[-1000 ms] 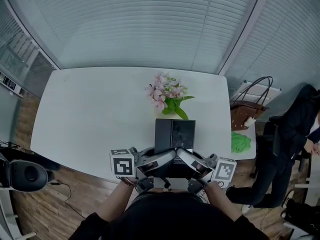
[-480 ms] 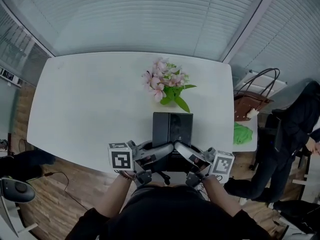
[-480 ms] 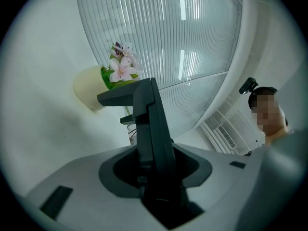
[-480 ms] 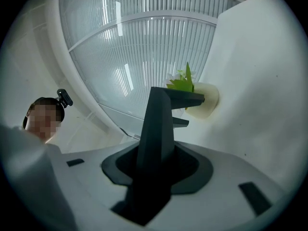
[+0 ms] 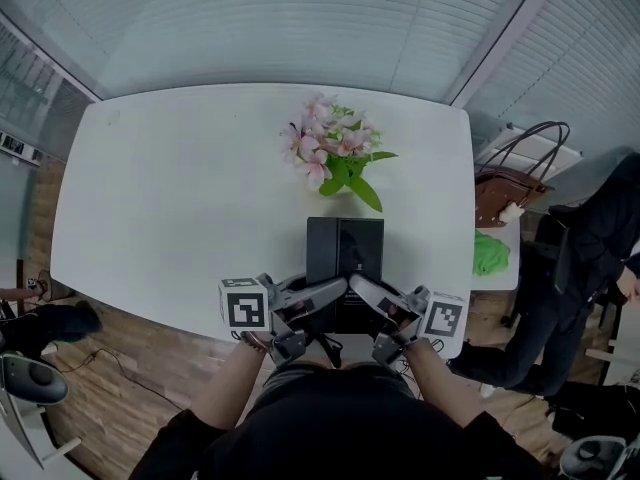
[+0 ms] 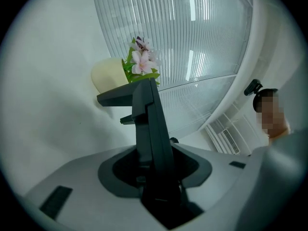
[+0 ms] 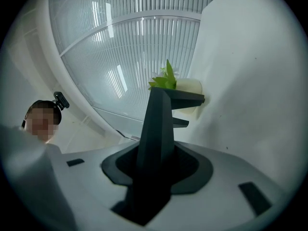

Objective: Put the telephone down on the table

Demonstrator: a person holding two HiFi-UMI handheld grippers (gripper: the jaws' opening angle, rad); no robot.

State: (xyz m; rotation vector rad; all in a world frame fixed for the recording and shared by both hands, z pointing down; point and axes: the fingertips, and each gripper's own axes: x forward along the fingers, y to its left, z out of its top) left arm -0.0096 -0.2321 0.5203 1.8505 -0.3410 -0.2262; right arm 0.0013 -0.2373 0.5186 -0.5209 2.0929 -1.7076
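Head view: telephone noted as a flat black slab over the near edge of the white table, just in front of the pink flowers. Taken from both near corners: left gripper on the left corner, right gripper on the right, tips almost meeting. Both pointed level and inward, marker cubes turned outward to either side. Bare left forearm and right forearm entered from the bottom edge, elbows wide, wrists drawn in towards each other. Contact between telephone and tabletop not determinable.

Left gripper view: jaws clamped on the telephone, seen edge-on and standing straight out from the left gripper. Picture rolled sideways, with the table as a white wall at left. Flowers and pale vase beyond the telephone's far end.

Right gripper view: same finding mirrored. Jaws of the right gripper closed on the telephone, vase and green leaves behind its far end.

Also recorded at right in the head view: brown handbag, green cloth, a bystander in dark clothes.
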